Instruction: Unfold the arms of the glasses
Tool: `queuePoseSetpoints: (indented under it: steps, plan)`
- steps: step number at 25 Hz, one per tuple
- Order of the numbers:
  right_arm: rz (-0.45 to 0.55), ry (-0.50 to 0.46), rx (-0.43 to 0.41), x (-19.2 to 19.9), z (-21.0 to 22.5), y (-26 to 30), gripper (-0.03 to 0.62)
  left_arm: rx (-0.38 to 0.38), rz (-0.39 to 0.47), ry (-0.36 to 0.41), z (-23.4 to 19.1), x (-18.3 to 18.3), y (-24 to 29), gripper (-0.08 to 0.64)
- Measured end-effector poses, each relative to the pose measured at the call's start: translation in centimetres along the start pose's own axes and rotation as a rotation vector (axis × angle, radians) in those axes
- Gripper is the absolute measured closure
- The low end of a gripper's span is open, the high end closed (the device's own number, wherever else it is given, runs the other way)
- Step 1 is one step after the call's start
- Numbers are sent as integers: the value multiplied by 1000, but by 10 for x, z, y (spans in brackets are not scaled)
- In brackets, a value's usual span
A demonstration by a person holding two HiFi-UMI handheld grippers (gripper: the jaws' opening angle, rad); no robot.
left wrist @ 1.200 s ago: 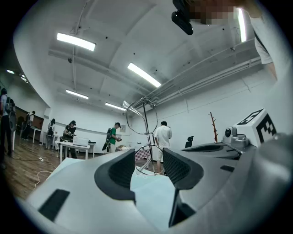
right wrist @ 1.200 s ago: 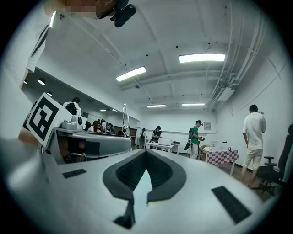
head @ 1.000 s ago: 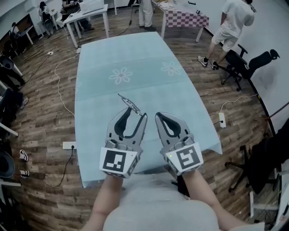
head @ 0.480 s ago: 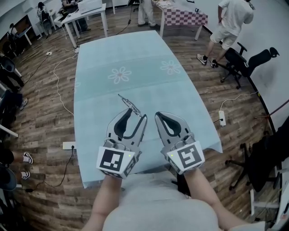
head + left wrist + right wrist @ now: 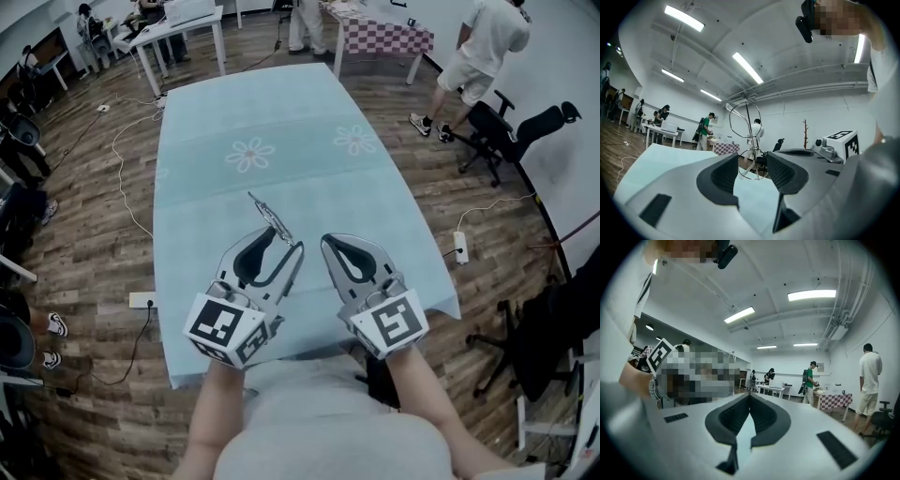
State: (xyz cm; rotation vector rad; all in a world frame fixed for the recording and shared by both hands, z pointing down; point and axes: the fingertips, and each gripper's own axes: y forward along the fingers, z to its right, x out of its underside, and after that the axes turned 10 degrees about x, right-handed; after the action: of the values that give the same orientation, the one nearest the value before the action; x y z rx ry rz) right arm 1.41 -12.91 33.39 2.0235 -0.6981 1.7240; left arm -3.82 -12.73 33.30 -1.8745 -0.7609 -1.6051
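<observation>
Left claw [image 5: 289, 242] [image 5: 752, 161]: closed onto the glasses. The pads stand a narrow gap apart, with the lower wire rim nipped between them.
Glasses [image 5: 270, 217] [image 5: 749, 136]: thin wire frame, held off the table and sticking out past the left claw's tips. In the left gripper view it stands on end, one rim above the other.
Hard to read: the temple arms. Neither view shows whether they are folded or open. From the head view the frame is only a thin slanted line, and the lower rim sits partly behind the pads.
Right claw [image 5: 329, 241] [image 5: 750, 397]: pads fully together, nothing in them. It is just beside the left claw and clear of the glasses.
Table [image 5: 281, 122]: pale blue cloth with flower prints [image 5: 250, 155]. Both claws hang over its near end, and the cloth runs on ahead of them.
Edges: the near edge is partly hidden behind the claws and the person's arms. The right edge is near the right claw; the left edge lies farther from the left claw.
Surroundings: an office chair [image 5: 511, 131] and a standing person [image 5: 483, 52] are off the far right corner, well apart from the claws. A power strip [image 5: 459, 247] lies on the floor [image 5: 94, 234] at right.
</observation>
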Motion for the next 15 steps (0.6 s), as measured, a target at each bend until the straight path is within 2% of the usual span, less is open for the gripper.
queuePoseSetpoints:
  steps: [3,8,12,15]
  plan:
    - [-9,-4,-3,3,2,-1,584,22,-7,-49,0,4,0,360]
    - [-16,-5,1,3,2,-2,584,80,15,-174,1,6,1,360]
    - [-50,3,34,3,6,-2,584,110,19,-236,0,8,0,362]
    - [-37,-4,13,8,4,-4,584,131,24,-285,0,10,0,361]
